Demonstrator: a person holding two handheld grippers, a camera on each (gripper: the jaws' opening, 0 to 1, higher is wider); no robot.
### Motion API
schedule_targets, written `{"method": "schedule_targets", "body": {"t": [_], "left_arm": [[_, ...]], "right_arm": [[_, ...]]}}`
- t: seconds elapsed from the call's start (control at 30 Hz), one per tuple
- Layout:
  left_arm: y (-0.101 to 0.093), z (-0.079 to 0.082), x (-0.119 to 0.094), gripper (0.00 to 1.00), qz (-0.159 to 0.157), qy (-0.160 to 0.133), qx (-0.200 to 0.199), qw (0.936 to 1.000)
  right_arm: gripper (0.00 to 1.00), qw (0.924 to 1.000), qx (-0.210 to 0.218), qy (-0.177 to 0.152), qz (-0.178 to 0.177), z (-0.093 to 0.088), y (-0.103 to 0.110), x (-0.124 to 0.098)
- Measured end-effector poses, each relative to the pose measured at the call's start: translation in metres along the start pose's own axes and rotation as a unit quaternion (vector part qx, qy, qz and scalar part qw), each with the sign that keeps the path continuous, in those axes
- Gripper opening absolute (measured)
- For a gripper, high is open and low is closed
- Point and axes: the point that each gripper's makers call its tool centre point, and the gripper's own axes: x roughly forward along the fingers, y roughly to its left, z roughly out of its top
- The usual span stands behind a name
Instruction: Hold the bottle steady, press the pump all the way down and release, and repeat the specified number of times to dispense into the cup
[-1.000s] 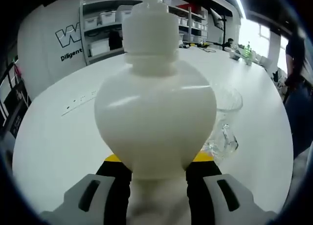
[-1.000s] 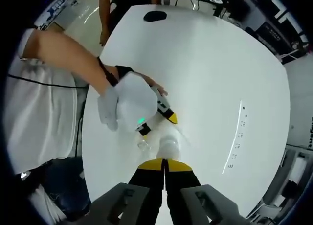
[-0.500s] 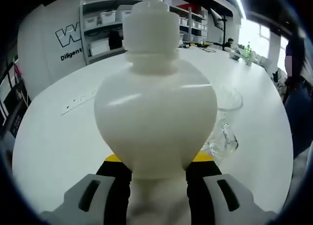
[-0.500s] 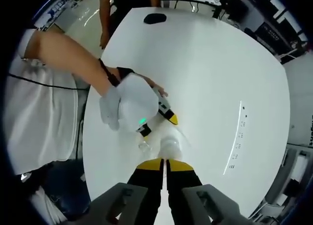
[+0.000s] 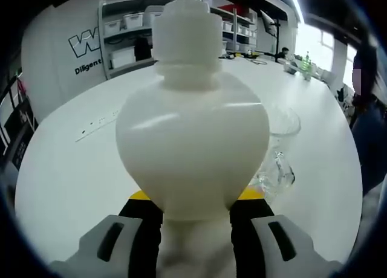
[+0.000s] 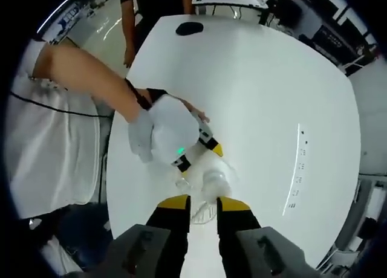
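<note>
White plastic makes up the fat round bottle (image 5: pixel 192 145), and it stands on the white tabletop (image 5: pixel 66 169). The left claw (image 5: pixel 195 220) is clenched on the low part of the bottle, one jaw on each side, holding it steady. The pump (image 5: pixel 187 18) sits on top of the bottle. A clear glass cup (image 5: pixel 279 148) with a handle stands just beside the bottle.

In the right gripper view we look down from above. The right claw (image 6: pixel 202 205) hangs over the top of the pump (image 6: pixel 214 182), and its jaws stand a little apart, with nothing between them. I cannot tell if they touch the pump. The cup (image 6: pixel 202 210) peeks out between the jaws, just under them. The person's gloved hand (image 6: pixel 166 136) holds the left tool beside the bottle.

I think this is a moment between presses, with the pump up or coming up.

What could go wrong? The parted jaws could slide down past the pump top, because the top is small and smooth. Then the press would not go all the way down. A push that is off to one side could tip the bottle, since it is round and only held low. The spout could also turn away from the cup, and the soap would land on the tabletop.
</note>
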Motion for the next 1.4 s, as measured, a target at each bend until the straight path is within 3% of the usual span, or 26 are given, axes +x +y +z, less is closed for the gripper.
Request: {"method": "schedule_targets", "body": {"t": [0.07,0.33,0.83,1.4], "left_arm": [[0.000,0.000,0.000,0.42,0.000,0.000,0.000,1.0000],[-0.001,0.000,0.000,0.42,-0.001,0.000,-0.001,1.0000],[0.000,-0.001,0.000,0.42,-0.002,0.002,-0.002,1.0000],[-0.001,-0.003,0.001,0.42,-0.003,0.004,-0.005,1.0000]], "right_arm": [[0.07,0.9999,0.001,-0.001,-0.013,0.000,-0.004,0.000],[0.12,0.9997,0.013,-0.019,-0.003,0.002,-0.001,0.000],[0.30,0.9950,0.054,-0.082,0.021,0.001,0.014,-0.004],[0.47,0.9888,0.061,-0.131,0.038,0.009,0.014,-0.005]]}}
